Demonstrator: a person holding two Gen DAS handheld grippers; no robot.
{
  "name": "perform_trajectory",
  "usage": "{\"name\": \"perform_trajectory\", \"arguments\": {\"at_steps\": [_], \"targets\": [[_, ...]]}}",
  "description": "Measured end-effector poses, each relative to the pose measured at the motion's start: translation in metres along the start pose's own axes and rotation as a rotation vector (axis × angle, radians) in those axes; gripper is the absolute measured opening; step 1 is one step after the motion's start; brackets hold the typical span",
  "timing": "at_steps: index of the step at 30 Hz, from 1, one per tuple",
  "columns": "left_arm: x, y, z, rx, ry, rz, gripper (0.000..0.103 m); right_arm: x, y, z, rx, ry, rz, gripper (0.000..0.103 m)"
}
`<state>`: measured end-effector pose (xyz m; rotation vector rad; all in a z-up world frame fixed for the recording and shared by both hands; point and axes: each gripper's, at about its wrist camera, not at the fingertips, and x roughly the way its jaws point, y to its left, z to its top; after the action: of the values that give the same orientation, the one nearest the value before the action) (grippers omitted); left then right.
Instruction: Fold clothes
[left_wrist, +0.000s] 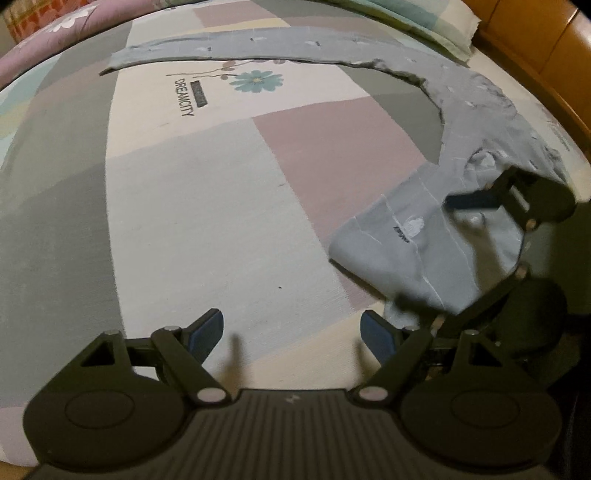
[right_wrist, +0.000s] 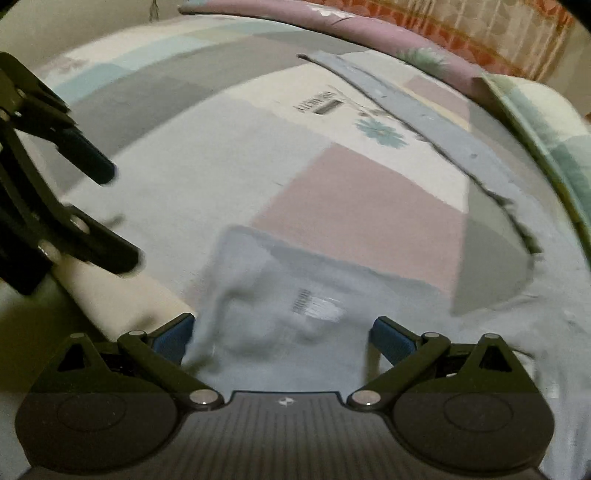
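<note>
A grey printed garment (left_wrist: 413, 229) lies spread on a patchwork bedsheet (left_wrist: 221, 221), one long leg stretching across the far side and a folded section near the right. The left gripper (left_wrist: 291, 332) hangs over bare sheet, jaws wide apart and empty. The right gripper (right_wrist: 282, 338) hovers over the folded grey cloth, jaws spread, pads not pressing it.

grey garment (left_wrist: 424, 229) on patchwork bed (left_wrist: 221, 221)

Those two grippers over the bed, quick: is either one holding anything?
Left gripper: open, holding nothing, over the bedsheet.
Right gripper: open, holding nothing, above the grey garment.
</note>
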<state>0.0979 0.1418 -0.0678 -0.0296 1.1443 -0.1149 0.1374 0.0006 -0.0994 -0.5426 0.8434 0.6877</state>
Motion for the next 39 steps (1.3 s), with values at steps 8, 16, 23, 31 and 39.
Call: {"name": "perform_trajectory", "arguments": {"at_steps": [8, 16, 23, 31, 39], "targets": [[0.01, -0.032, 0.006, 0.091, -0.006, -0.054, 0.082, -0.005, -0.083, -0.03, 0.092, 0.05, -0.092, 0.103], [0.012, -0.053, 0.01, 0.186, 0.027, -0.045, 0.082, -0.024, -0.079, -0.028, 0.121, -0.003, 0.075, 0.103], [0.003, -0.045, -0.005, 0.237, 0.096, -0.022, 0.082, -0.007, -0.017, 0.008, 0.049, 0.023, 0.143, 0.103], [0.006, -0.029, -0.023, 0.214, 0.149, 0.015, 0.082, 0.032, 0.019, 0.035, -0.004, 0.133, 0.086, 0.103], [0.006, -0.039, -0.018, 0.241, 0.119, -0.014, 0.082, 0.016, -0.029, 0.008, 0.013, 0.149, 0.047, 0.103]]}}
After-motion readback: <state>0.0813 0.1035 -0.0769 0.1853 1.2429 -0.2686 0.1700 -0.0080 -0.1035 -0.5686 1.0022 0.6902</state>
